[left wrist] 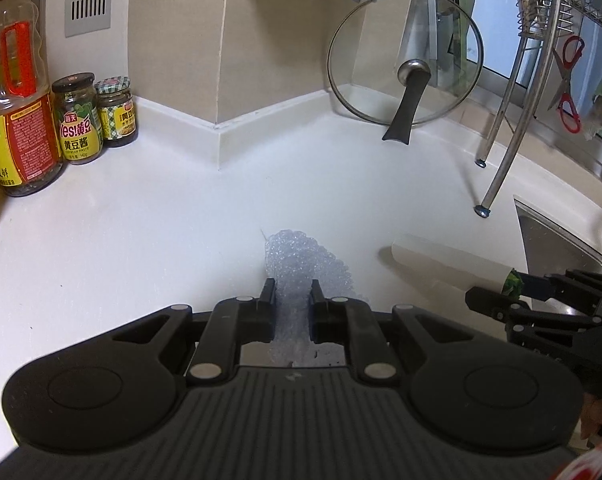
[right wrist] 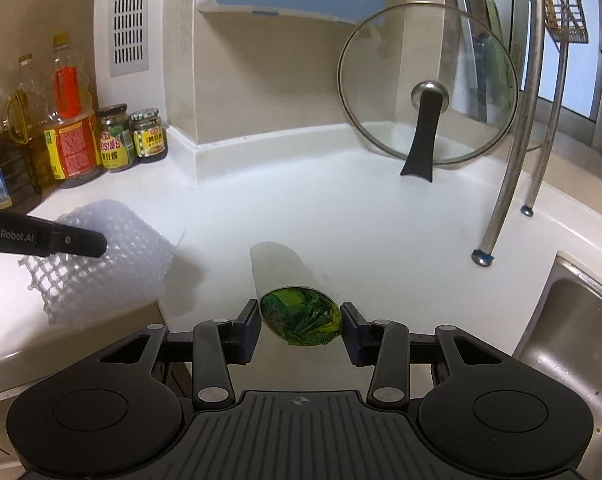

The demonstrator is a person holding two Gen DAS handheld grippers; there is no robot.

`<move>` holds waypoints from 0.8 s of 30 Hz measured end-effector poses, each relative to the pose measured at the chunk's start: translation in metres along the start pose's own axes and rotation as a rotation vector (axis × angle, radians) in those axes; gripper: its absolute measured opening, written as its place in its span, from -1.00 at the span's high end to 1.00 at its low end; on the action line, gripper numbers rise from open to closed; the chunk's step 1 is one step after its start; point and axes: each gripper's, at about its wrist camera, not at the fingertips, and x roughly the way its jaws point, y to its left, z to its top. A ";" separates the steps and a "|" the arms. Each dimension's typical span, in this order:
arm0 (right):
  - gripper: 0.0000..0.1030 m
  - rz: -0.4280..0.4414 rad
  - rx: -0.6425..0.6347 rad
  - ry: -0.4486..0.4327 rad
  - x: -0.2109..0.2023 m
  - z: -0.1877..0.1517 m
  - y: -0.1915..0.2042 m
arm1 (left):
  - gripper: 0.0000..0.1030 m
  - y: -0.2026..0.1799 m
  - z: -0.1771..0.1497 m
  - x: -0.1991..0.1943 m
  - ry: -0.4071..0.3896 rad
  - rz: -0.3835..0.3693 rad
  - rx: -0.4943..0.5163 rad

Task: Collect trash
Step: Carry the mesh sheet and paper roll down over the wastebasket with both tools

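My left gripper (left wrist: 292, 290) is shut on a piece of clear bubble wrap (left wrist: 305, 264) and holds it over the white counter (left wrist: 141, 232). The wrap also shows in the right wrist view (right wrist: 113, 256), with a left finger (right wrist: 77, 242) across it. My right gripper (right wrist: 301, 316) is shut on the rim of a white paper cup (right wrist: 279, 266) lying on its side, with green plastic trash (right wrist: 301, 316) stuffed in its mouth. The cup (left wrist: 441, 260) and right gripper (left wrist: 513, 286) also show in the left wrist view.
A glass pot lid (left wrist: 405, 68) leans against the back wall. Sauce jars (left wrist: 79, 120) and oil bottles (right wrist: 67, 120) stand at the back left. Dish rack legs (left wrist: 509, 148) and a steel sink (right wrist: 573, 340) are at the right. Red scissors (left wrist: 567, 84) hang from the rack.
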 end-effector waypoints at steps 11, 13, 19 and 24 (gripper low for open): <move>0.17 0.043 0.002 -0.065 -0.040 0.007 -0.008 | 0.75 -0.023 0.003 -0.019 -0.035 0.002 -0.003; 0.17 0.063 0.002 -0.077 -0.050 0.008 -0.009 | 0.75 -0.027 0.000 -0.027 -0.040 0.001 -0.007; 0.17 0.133 -0.009 -0.099 -0.084 0.004 -0.005 | 0.75 -0.033 -0.014 -0.055 -0.051 0.009 -0.028; 0.17 0.207 -0.008 -0.099 -0.108 -0.006 0.004 | 0.75 -0.034 -0.031 -0.081 -0.056 0.031 -0.054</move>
